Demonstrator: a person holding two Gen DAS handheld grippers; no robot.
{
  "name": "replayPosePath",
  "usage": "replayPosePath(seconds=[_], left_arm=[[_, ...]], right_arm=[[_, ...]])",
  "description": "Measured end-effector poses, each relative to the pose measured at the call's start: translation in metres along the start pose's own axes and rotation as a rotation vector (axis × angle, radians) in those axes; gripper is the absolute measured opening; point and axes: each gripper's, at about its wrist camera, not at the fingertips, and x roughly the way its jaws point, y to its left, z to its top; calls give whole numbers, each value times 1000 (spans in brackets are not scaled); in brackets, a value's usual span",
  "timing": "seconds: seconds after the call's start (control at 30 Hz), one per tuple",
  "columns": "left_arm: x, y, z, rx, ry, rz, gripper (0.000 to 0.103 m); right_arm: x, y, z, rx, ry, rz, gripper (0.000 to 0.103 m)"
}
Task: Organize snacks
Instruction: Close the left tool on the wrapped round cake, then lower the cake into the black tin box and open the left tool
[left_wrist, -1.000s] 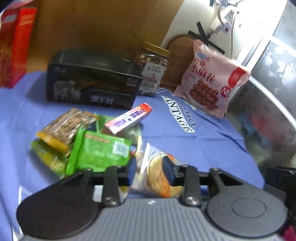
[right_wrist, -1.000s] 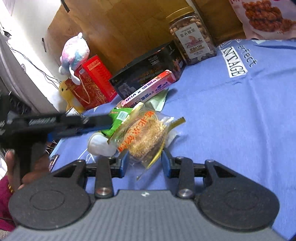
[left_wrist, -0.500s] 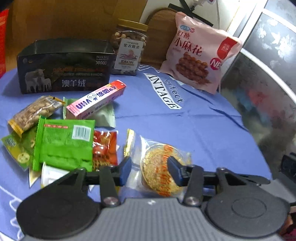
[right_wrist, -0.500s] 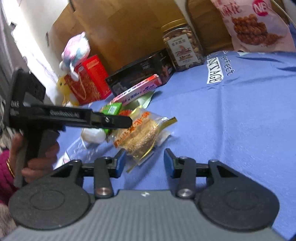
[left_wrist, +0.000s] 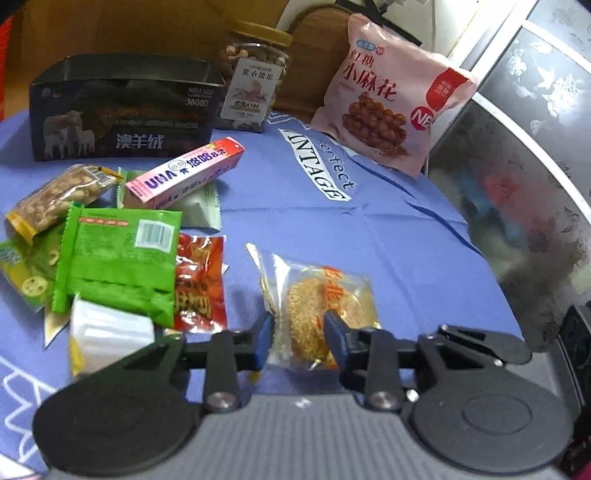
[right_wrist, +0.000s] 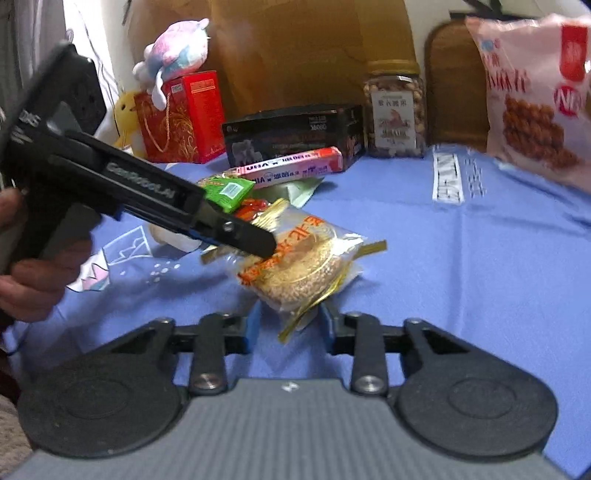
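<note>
A: Where is the sesame cake packet (left_wrist: 325, 302) sitting?

B: On the blue tablecloth (left_wrist: 332, 221), on the near side, just right of the heap of small snacks. The left gripper (left_wrist: 298, 332) has its fingers on either side of the packet's near end, pressing into the wrapper, so it is clenched on that packet.

A: And from the other camera?

B: The same sesame cake packet (right_wrist: 299, 258) lies just beyond the right gripper (right_wrist: 290, 325). That claw is released: its blue-padded fingers stand apart, with only the gold wrapper tail reaching down between them. I cannot tell whether the tail touches a pad. The left gripper (right_wrist: 258, 240) comes in from the left, held in a hand (right_wrist: 33, 266), its tip over the packet's left end.

A: What makes up the heap?

B: A green packet (left_wrist: 118, 262) overlaps a red packet (left_wrist: 199, 284), with a white packet (left_wrist: 110, 332) nearer. Farther back, a pink UHA box (left_wrist: 184, 173) rests tilted on a pale green wrapper, and a nut bar (left_wrist: 55, 195) lies to its left.

A: And at the far edge?

B: A black box (left_wrist: 122, 110), open at the top, stands far left. A nut jar (left_wrist: 255, 85) stands just right of it, and a large pink snack bag (left_wrist: 391, 107) leans upright farther right. The right view also shows a red gift bag (right_wrist: 181, 118) with a plush toy (right_wrist: 173, 48) on top.
</note>
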Motion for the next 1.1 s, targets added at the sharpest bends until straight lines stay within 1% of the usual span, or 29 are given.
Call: replayPosePath(seconds=[0.17, 0.33, 0.43, 0.57, 0.73, 0.83, 0.97, 1.1], left_arm=[[-29, 8, 1, -22, -75, 2, 28], [-60, 26, 14, -48, -168, 27, 27], [-72, 38, 28, -53, -221, 56, 27], [-81, 60, 60, -73, -277, 82, 27], [-76, 85, 113, -74, -350, 121, 27], [-63, 100, 137, -87, -367, 161, 27], [-44, 124, 158, -120, -368, 199, 27], [-27, 139, 173, -119, -348, 225, 28]], right_arm=[[0, 10, 15, -32, -49, 24, 33], [14, 27, 42, -99, -103, 57, 33], [27, 36, 63, -138, -133, 71, 33], [54, 43, 94, -183, -162, 83, 33], [95, 38, 146, -208, -198, 74, 33], [124, 31, 171, -186, -181, 74, 33], [164, 23, 192, -162, -137, 78, 33], [190, 22, 200, -174, -108, 46, 35]])
